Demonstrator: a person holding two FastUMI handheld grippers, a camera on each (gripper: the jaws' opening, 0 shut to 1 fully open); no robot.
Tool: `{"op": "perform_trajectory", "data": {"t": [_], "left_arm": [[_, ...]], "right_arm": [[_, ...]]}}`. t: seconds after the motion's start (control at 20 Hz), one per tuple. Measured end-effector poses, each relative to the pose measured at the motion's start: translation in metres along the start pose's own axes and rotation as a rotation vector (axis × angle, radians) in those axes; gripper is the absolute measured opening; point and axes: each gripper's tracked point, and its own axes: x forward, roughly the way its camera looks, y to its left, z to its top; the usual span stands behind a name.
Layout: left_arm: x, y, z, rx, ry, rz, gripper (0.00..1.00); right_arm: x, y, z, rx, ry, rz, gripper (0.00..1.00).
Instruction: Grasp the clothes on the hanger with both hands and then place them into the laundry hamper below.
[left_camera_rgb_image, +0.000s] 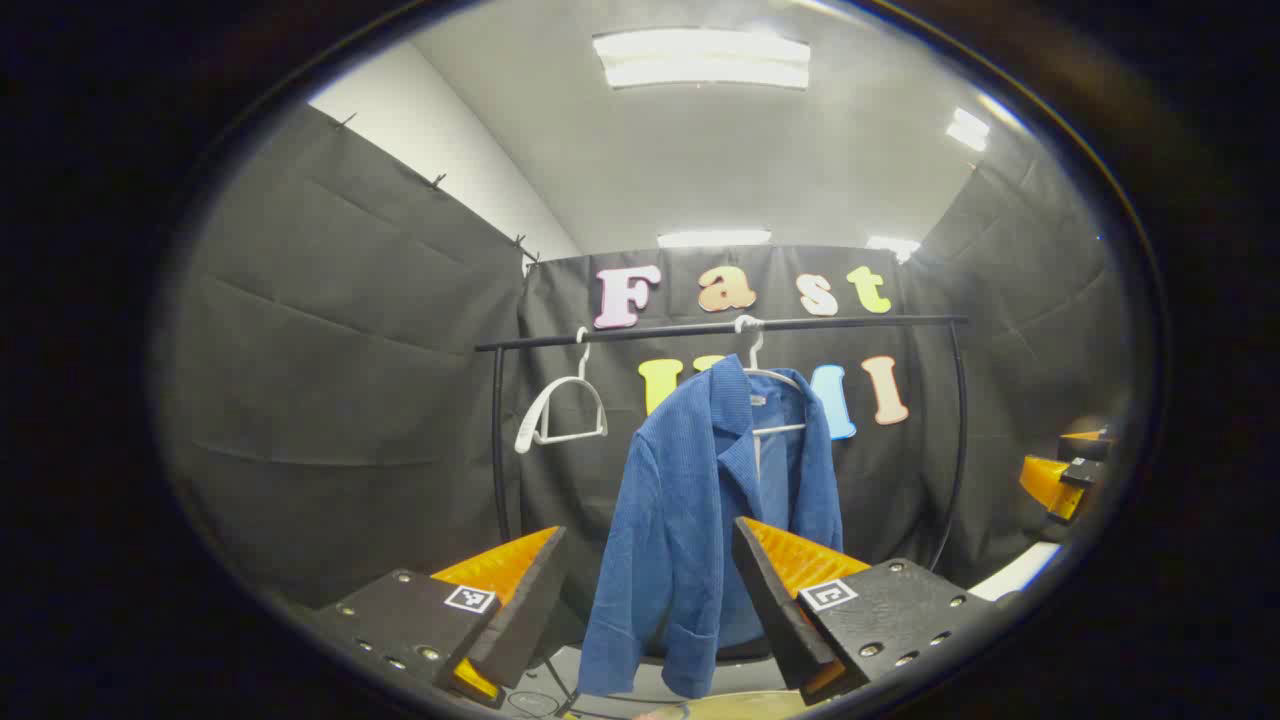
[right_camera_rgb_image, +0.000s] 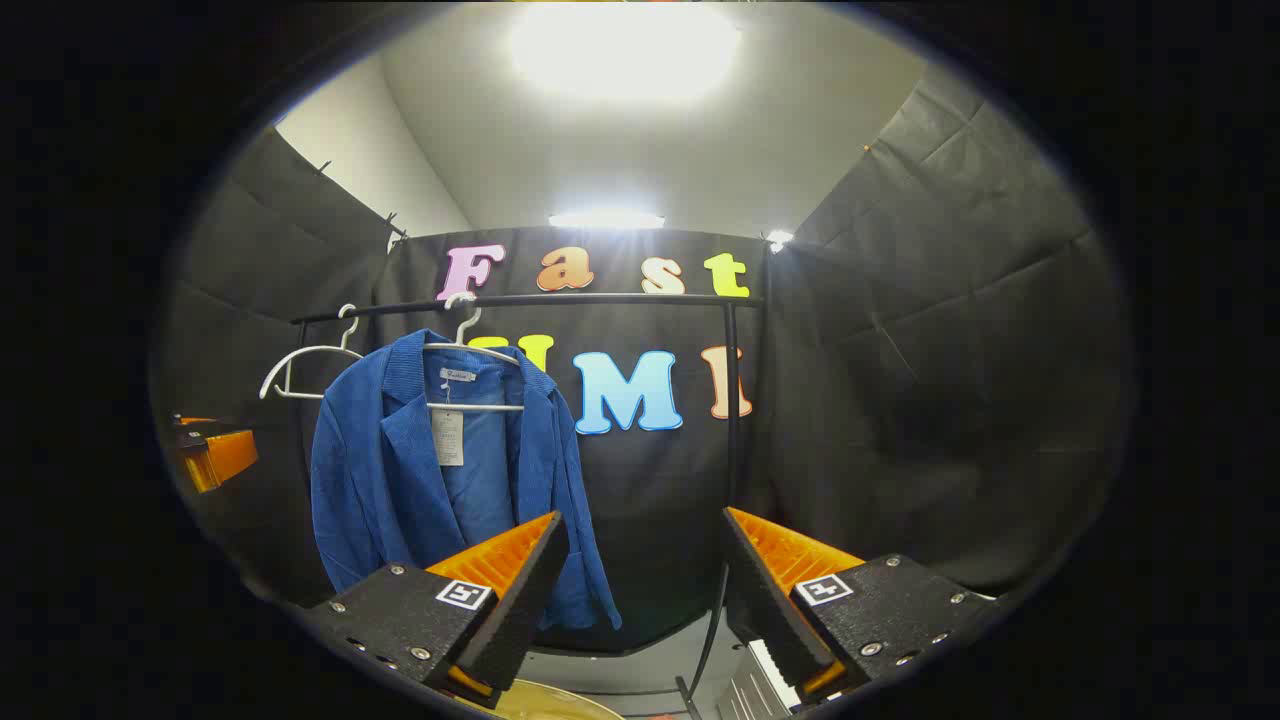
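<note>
Light falls from above in both views. In the left gripper view a ceiling panel at twelve o'clock is bright yet keeps its edges, with smaller lamps at one o'clock and near the middle. In the right gripper view the ceiling lamp at twelve o'clock blows out into a white glare — its outline is lost, and a haze spreads over the ceiling around it. The black cloth walls stay dim and show soft creases. The blue jacket is evenly lit and sharp, its ribbing legible. Fisheye bending is strong — the clothes rail bows, and detail smears and darkens toward the rim.
</note>
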Motion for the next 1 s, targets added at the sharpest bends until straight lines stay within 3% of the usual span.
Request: {"op": "perform_trajectory", "data": {"t": [0.05, 1.0], "left_arm": [[0.001, -0.001, 0.0, 0.002, 0.002, 0.001, 0.93], [0.021, -0.007, 0.001, 0.017, 0.013, -0.004, 0.94]], "right_arm": [[0.001, 0.0, -0.001, 0.001, 0.001, 0.0, 0.94], [0.009, 0.003, 0.005, -0.003, 0.001, -0.001, 0.94]]}}
